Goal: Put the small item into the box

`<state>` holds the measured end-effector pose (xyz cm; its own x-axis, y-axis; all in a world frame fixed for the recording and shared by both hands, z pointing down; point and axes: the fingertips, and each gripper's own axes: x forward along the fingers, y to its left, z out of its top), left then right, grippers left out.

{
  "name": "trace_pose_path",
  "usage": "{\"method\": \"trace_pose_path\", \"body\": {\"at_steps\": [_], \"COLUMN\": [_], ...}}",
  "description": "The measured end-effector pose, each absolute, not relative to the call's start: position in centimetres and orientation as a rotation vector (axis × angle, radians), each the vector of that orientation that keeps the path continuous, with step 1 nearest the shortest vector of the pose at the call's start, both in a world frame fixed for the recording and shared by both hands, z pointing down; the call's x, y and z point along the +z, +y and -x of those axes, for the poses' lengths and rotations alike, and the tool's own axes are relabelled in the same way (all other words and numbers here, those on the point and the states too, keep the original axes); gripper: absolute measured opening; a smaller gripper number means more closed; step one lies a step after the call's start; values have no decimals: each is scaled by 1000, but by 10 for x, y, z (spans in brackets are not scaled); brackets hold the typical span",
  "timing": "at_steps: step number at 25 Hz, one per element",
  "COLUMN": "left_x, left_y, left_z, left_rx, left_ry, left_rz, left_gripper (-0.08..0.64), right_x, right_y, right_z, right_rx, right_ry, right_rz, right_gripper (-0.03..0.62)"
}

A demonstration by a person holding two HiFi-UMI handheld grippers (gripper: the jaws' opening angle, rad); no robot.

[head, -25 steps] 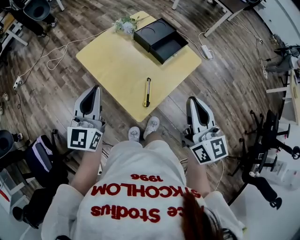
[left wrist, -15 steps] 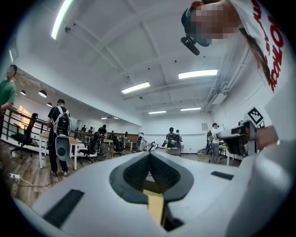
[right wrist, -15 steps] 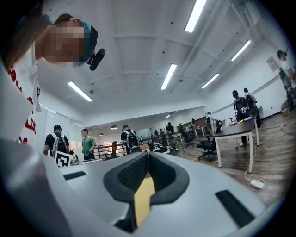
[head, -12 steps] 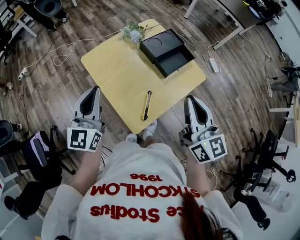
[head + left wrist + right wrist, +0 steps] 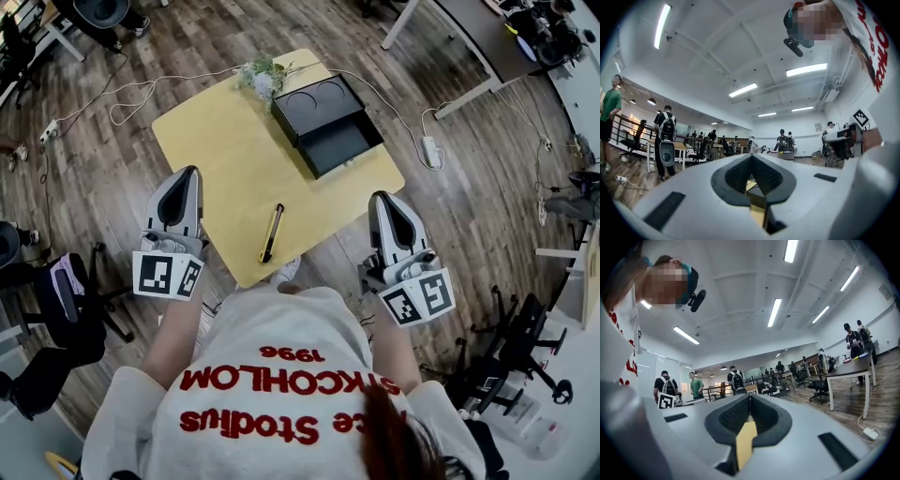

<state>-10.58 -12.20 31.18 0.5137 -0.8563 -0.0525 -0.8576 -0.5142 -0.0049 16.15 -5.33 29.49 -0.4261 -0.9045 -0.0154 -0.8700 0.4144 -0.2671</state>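
Observation:
A slim yellow and black utility knife (image 5: 271, 232) lies near the front edge of the yellow table (image 5: 206, 141). At the table's far side sits an open black box (image 5: 328, 122), one half showing round recesses, the other a deep tray. My left gripper (image 5: 184, 176) hangs over the table's left front edge, left of the knife, shut and holding nothing. My right gripper (image 5: 385, 200) hovers over the floor off the table's right front edge, also shut and holding nothing. In the two gripper views the left gripper (image 5: 751, 157) and the right gripper (image 5: 750, 397) point up toward the ceiling.
A small bunch of flowers (image 5: 262, 75) lies at the table's far corner beside the box. Cables and a power strip (image 5: 431, 150) trail over the wooden floor. Office chairs stand at the left (image 5: 66, 309) and right (image 5: 511, 347). People stand in the room behind.
The table, knife and box have slid left and nearer in the head view. The person's shoes have dropped out of sight. Both grippers stay shut and hold almost the same place.

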Motion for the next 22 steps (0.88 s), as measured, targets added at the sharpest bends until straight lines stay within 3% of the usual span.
{"method": "trace_pose_path", "body": {"at_steps": [19, 22], "left_x": [341, 347], "left_y": [-124, -129], "left_z": [124, 126], "left_rx": [-43, -55], "left_ry": [1762, 1749], "left_rz": [2600, 2622], "left_gripper": [6, 6], "right_x": [370, 403], "right_y": [-101, -97], "right_z": [-117, -101], "right_rx": [-658, -785], "right_ry": [2736, 2751], "right_rz": [1347, 1403], "right_gripper": [11, 63]}}
